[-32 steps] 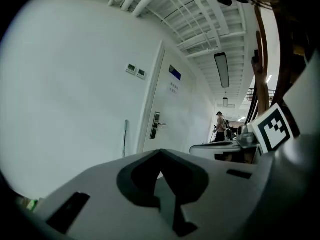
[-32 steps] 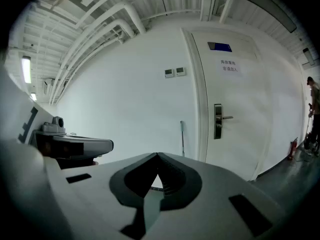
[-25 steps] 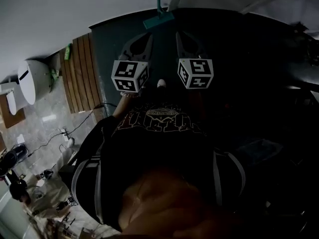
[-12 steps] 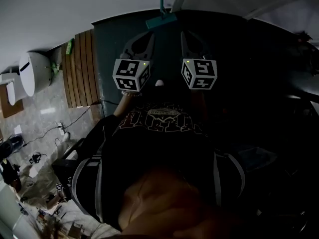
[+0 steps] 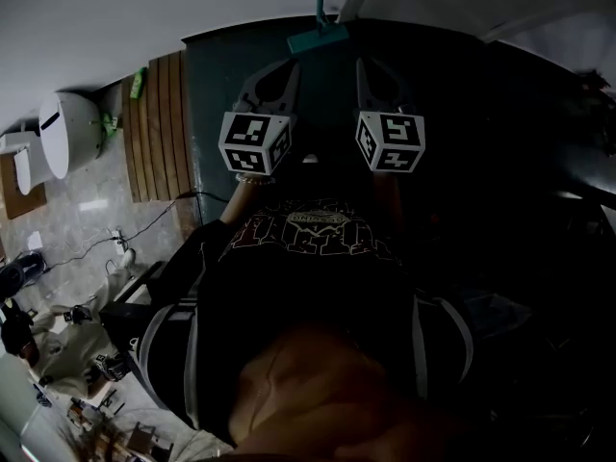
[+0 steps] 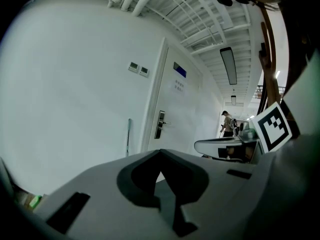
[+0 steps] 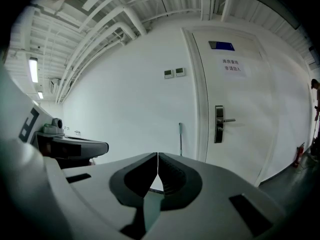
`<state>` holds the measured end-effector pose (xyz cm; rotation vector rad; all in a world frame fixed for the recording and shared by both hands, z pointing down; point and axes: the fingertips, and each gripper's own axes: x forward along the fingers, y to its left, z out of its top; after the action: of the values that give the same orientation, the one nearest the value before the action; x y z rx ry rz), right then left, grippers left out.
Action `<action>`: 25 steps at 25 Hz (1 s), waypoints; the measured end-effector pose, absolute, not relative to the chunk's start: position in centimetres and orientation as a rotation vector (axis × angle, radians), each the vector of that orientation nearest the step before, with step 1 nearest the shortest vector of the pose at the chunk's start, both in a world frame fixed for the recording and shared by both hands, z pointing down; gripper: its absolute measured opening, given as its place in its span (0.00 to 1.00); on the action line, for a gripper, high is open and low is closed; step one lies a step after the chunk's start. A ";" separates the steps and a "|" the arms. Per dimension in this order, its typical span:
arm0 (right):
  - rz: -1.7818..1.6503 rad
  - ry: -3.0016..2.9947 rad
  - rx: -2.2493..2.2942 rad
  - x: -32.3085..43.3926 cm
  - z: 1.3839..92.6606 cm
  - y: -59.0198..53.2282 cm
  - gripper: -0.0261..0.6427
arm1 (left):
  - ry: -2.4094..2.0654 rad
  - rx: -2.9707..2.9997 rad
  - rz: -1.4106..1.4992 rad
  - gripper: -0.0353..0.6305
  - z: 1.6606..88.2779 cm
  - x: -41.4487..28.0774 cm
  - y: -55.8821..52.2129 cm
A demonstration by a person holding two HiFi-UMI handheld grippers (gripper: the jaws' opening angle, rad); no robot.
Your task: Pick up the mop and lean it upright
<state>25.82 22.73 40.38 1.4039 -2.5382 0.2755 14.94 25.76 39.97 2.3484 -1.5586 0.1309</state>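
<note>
- Both claws were pressed together with nothing between their jaws: the left claw [image 6: 160, 153] and the right claw [image 7: 158, 155] were held side by side, facing the wall [image 7: 125, 99].
- The mop [image 7: 180, 139] leaned upright against that white wall, just left of the door [image 7: 240, 99], apart from both claws.
- From the head view, its teal head [image 5: 318, 38] sat on the dark floor [image 5: 221, 75] ahead of the jaw tips.

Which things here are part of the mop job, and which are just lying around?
Job: mop, standing upright; left gripper, shut; right gripper, shut.
Lying about: wooden slats; floor cables; white rounded unit.
</note>
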 end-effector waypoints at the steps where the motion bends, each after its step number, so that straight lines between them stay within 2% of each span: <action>1: 0.277 -2.533 1.407 25.0 40.8 21.7 0.07 | -1.553 2.351 0.132 0.12 40.4 14.1 24.6; 25: 0.288 -2.470 1.521 17.8 40.7 8.8 0.07 | -1.362 2.482 0.178 0.12 40.1 8.8 10.5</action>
<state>17.79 8.79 40.66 1.5209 -2.4705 0.2879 8.79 10.53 40.09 2.4824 -1.3621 0.1779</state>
